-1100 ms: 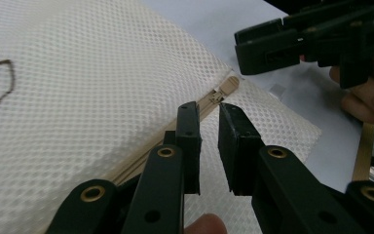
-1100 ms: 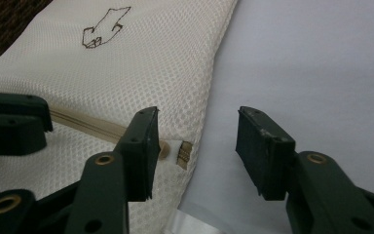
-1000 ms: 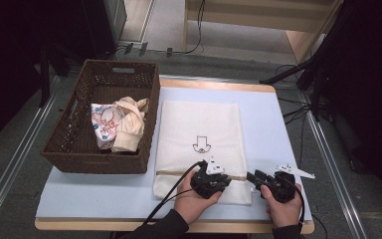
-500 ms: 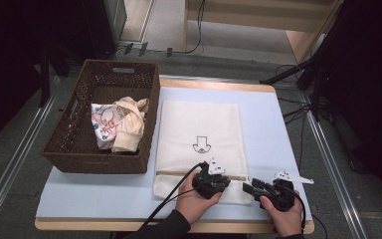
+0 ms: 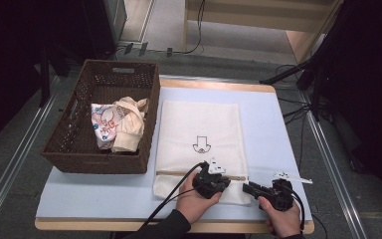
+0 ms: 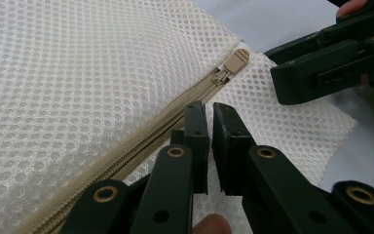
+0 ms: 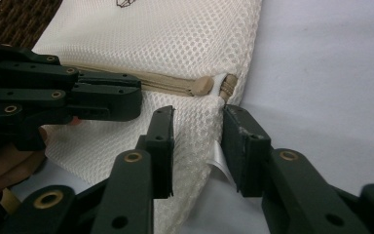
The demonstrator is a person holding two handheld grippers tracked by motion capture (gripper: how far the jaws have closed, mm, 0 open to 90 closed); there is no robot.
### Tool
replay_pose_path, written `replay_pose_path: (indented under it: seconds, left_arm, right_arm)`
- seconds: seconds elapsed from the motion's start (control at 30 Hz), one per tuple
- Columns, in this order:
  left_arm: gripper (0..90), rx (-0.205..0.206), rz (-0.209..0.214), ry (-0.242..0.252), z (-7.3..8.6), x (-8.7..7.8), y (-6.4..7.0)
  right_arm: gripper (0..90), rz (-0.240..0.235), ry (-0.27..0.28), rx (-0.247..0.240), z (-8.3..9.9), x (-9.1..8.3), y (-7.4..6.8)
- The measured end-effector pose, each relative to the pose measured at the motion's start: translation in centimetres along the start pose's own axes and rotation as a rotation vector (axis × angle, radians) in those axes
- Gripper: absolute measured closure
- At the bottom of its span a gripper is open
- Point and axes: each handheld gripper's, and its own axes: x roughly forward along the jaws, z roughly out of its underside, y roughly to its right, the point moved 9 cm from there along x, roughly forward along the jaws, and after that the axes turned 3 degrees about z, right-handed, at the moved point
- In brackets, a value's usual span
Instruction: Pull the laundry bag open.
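At mesh bag (image 5: 199, 144) near edge: left tool (image 6: 209, 141) nearly closed by zipper (image 6: 175, 114); right tool (image 7: 197, 146) open astride bag corner.

No words, brands or numbers can be read anywhere. The 1 sign is a small dark outline drawing on the cream mesh laundry bag (image 5: 199, 134), which lies on the table (image 5: 273, 124) beside the wicker basket (image 5: 79, 154). The drawing (image 5: 201, 145) sits about mid-bag, nearer the bag's near end than its far one, just above the zipper line; it looks like a downward arrow or house shape, too small to tell which. Its lower tip shows at the top edge of the right gripper view (image 7: 124, 3). A printed cloth (image 5: 102, 123) in the basket carries coloured patterns, with no legible lettering.
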Motion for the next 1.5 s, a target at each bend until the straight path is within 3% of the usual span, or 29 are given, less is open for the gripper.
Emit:
replay_pose_path:
  seconds: [0.1,0.2,0.37,0.57,0.63,0.7,0.83,1.1,1.2,1.3,1.5]
  left_arm:
    - [83.8,-0.014,0.013,-0.007,-0.1,0.0,0.0]
    - [81.1,-0.070,0.068,-0.009,-0.4,0.2,-0.1]
    - [76.3,-0.078,0.083,-0.002,-1.1,0.6,0.1]
    - [72.5,-0.125,0.143,0.041,-1.5,0.3,-0.4]
    - [72.1,-0.143,0.156,0.049,-1.5,0.2,-0.5]
    - [72.0,-0.157,0.169,0.052,-1.5,0.2,-0.6]
    - [71.4,-0.146,0.196,0.060,-1.6,0.1,-0.3]
    - [80.2,-0.235,0.255,0.087,-2.0,-0.1,-0.7]
    - [82.0,-0.291,0.282,0.101,-2.3,0.0,-0.7]
    - [83.2,-0.318,0.288,0.094,-2.3,0.1,-0.8]
    - [87.2,-0.301,0.271,0.081,-2.2,0.0,-0.9]
  right_arm:
    - [76.3,0.022,-0.015,-0.035,0.0,0.2,-0.1]
    - [85.6,0.018,-0.022,-0.080,0.1,0.6,-0.4]
    - [87.3,0.056,0.002,-0.177,0.1,0.6,-0.8]
    - [87.4,0.053,0.135,-0.360,-1.1,-0.7,-2.5]
    - [87.4,0.043,0.146,-0.384,-1.1,-0.7,-2.9]
    - [87.4,0.044,0.143,-0.386,-1.2,-0.6,-3.0]
    - [87.4,0.043,0.149,-0.397,-1.2,-0.8,-3.0]
    - [87.4,0.050,0.143,-0.409,-1.0,-0.7,-3.1]
    - [87.4,0.054,0.137,-0.418,-1.0,-0.6,-3.1]
    - [87.4,0.058,0.134,-0.422,-1.0,-0.6,-3.1]
    - [87.8,0.098,0.127,-0.429,-1.0,-0.4,-3.0]
